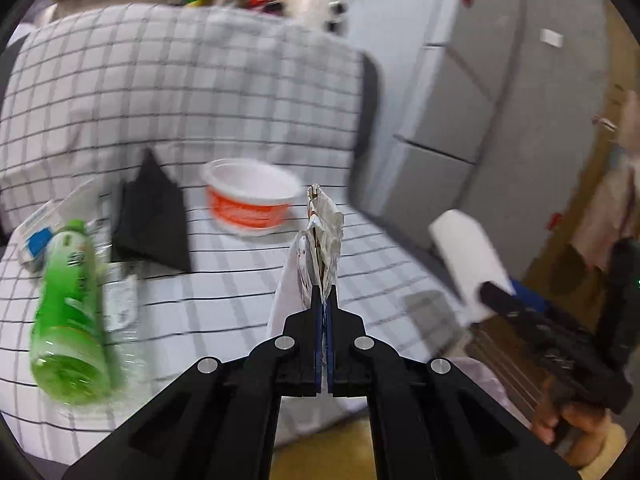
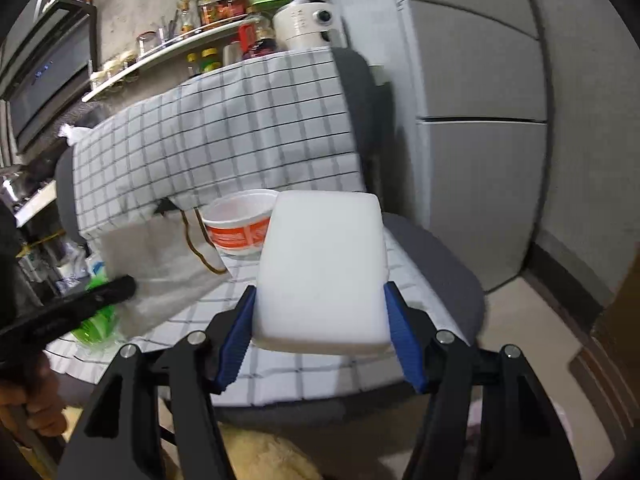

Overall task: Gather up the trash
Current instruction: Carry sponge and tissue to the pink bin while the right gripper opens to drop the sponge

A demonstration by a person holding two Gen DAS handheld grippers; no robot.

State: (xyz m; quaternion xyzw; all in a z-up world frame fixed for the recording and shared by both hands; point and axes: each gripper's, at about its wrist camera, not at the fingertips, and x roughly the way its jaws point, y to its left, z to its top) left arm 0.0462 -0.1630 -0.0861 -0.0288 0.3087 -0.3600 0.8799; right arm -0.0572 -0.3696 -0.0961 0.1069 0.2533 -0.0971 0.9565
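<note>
Left gripper [image 1: 324,300]: clenched on a crumpled wrapper [image 1: 322,236], the blue pads pressed together with the paper pinched edge-on between them; the wrapper stands up from the fingertips, silvery and creased, with a flat white flap hanging down its left side

Right gripper [image 2: 320,300]: grasping a white foam block [image 2: 320,264], one blue pad against each side of it; the block fills the gap between the fingers and juts out ahead of them

Cup [image 1: 250,200]: an empty white cup with an orange band, just ahead and slightly left of the left gripper's tips; in the right wrist view it sits beyond the block, partly hidden by it [image 2: 240,226]

Green bottle [image 1: 70,316]: lying on its side well to the left of the left gripper, on clear crinkled plastic; blurred

Black cloth [image 1: 154,220]: folded, ahead and left of the left gripper, between the bottle and the cup

Checked cloth [image 1: 200,280]: white with a dark grid, spread over the chair [image 2: 440,264] seat and back; it lies under both grippers, and all the loose trash rests on it

Hands: a hand [image 1: 576,420] grips the right tool's handle at the lower right of the left wrist view; another hand [image 2: 36,412] shows at the lower left of the right wrist view
</note>
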